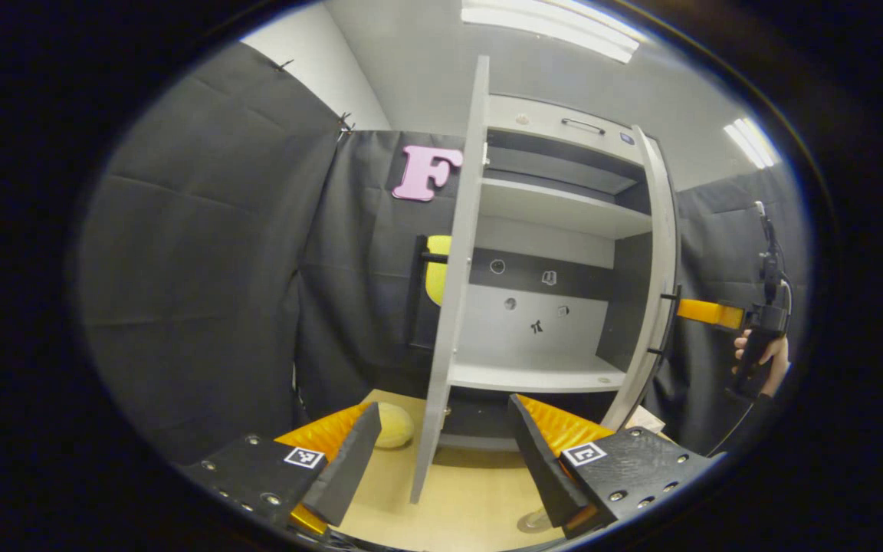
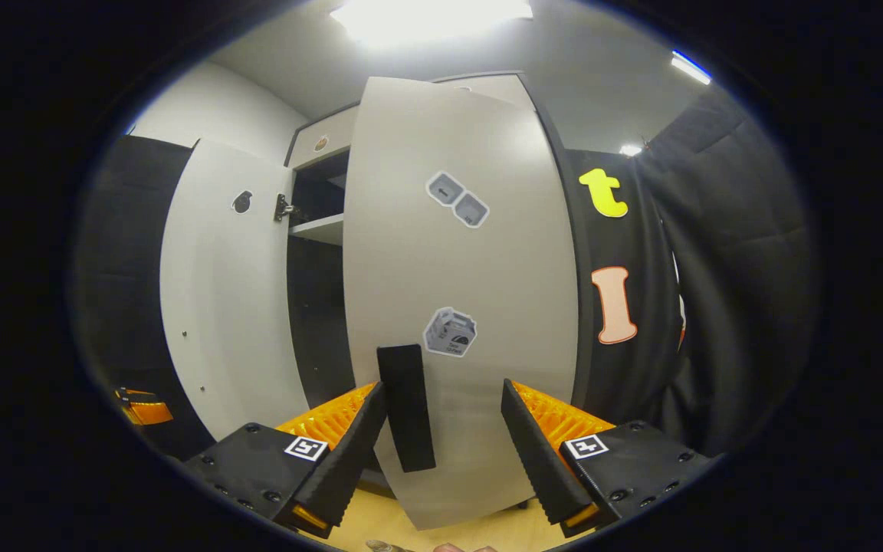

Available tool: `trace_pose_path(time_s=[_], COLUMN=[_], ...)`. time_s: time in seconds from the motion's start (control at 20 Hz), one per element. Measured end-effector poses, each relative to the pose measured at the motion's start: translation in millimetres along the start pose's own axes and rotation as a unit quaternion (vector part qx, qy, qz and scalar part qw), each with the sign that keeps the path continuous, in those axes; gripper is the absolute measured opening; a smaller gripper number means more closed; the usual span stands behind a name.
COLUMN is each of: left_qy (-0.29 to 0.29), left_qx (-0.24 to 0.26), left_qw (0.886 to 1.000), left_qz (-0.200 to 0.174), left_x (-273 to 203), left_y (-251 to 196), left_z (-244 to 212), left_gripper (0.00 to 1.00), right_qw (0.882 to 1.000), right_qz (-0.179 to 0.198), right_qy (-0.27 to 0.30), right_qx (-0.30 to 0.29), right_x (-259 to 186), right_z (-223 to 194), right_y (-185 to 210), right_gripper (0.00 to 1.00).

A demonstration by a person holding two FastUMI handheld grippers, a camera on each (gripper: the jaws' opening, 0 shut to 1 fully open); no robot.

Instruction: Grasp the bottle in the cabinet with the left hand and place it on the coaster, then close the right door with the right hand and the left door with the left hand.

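Between right jaws, right door (image 2: pixel 457 307) handle (image 2: pixel 407 406).

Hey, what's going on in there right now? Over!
Left gripper open, facing the left door's edge. Right gripper open at the right door, its handle between the fingers. Both doors still ajar. Nothing in the way.

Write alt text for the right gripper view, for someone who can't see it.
The right gripper, fingers open, faces the outside of the pale grey right cabinet door, with the door's black vertical handle between its fingers. The door is partly open; left of it are a dark gap with a shelf edge and the open left cabinet door.
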State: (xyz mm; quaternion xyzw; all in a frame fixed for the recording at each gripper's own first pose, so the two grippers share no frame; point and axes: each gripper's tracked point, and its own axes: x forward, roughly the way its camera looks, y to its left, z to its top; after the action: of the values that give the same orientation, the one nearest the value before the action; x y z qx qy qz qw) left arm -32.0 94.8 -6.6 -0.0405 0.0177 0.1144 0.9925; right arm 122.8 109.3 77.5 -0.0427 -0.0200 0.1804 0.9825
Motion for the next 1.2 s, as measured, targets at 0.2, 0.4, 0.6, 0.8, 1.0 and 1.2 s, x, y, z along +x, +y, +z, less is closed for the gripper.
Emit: trace_pose_path(time_s=[0.2, 0.4, 0.6, 0.8, 1.0, 1.2], left_qy=[-0.004, 0.005, -0.003, -0.031, -0.065, -0.060], left_qx=[0.015, 0.013, -0.002, -0.001, -0.008, 0.032], left_qw=[0.999, 0.999, 0.999, 0.999, 0.995, 0.994], left_qz=[0.042, 0.052, 0.031, -0.017, -0.069, -0.090], left_x=[0, 8, 27, 54, 84, 111], left_y=[50, 89, 110, 118, 113, 110], left_z=[7, 6, 23, 49, 81, 98], left_gripper=[0.96, 0.97, 0.96, 0.98, 0.96, 0.98], right_qw=[1.000, 1.000, 0.999, 0.998, 0.997, 0.994], right_qz=[-0.003, -0.013, -0.016, -0.038, -0.063, -0.088], right_qy=[0.011, 0.028, 0.035, 0.038, 0.039, 0.045], right_qx=[-0.003, 0.009, 0.020, 0.029, 0.036, 0.049], right_x=[-1, -6, -12, -18, -27, -38], right_z=[-8, -27, -40, -50, -60, -70], right_y=[1, 0, -3, -11, -19, -29], right_gripper=[0.92, 0.96, 0.96, 0.96, 0.96, 0.96])
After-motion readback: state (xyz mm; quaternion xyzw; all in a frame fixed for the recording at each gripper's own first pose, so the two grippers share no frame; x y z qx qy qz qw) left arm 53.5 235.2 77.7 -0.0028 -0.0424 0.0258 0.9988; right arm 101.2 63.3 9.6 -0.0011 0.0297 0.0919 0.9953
